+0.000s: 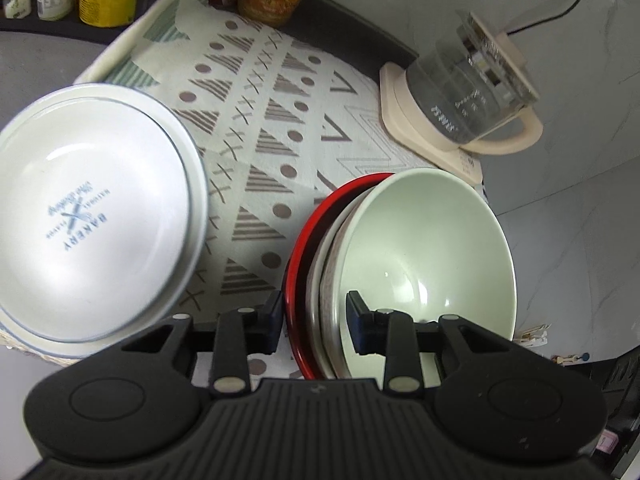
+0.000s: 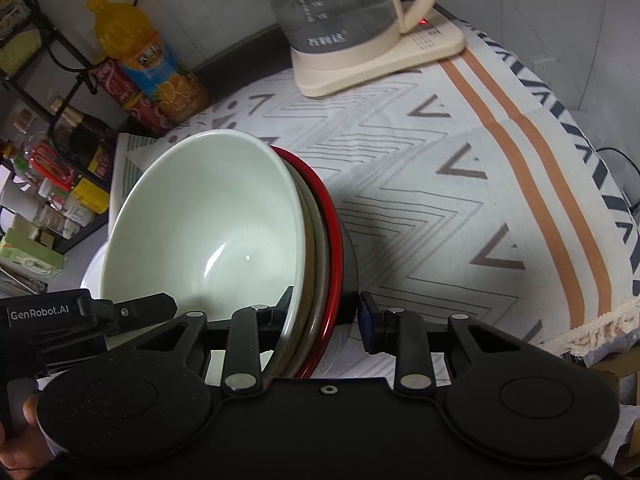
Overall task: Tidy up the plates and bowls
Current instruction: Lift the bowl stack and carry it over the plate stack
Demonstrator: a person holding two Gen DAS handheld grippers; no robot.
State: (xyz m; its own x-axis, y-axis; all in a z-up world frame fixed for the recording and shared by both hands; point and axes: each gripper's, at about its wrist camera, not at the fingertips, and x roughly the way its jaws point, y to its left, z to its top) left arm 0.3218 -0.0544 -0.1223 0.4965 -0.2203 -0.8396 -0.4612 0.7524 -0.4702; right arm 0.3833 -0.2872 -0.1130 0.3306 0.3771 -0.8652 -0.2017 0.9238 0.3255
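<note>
Patterned cloth (image 2: 440,184) under pale green bowl (image 2: 208,220), red-rimmed stack (image 2: 334,240).

Two handheld claws, both reaching forward.
The left claw (image 1: 314,320) had its fingers spread apart; the right claw (image 2: 326,316) likewise, a bare hand (image 2: 16,436) at its rear.

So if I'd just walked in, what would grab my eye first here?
Probably the nested stack in the middle: a pale green bowl sitting in a red-rimmed plate, with the left tool and right tool each straddling its rim from opposite sides. Next, the big white bowl on the left, and the glass kettle at the back of the patterned cloth.
</note>
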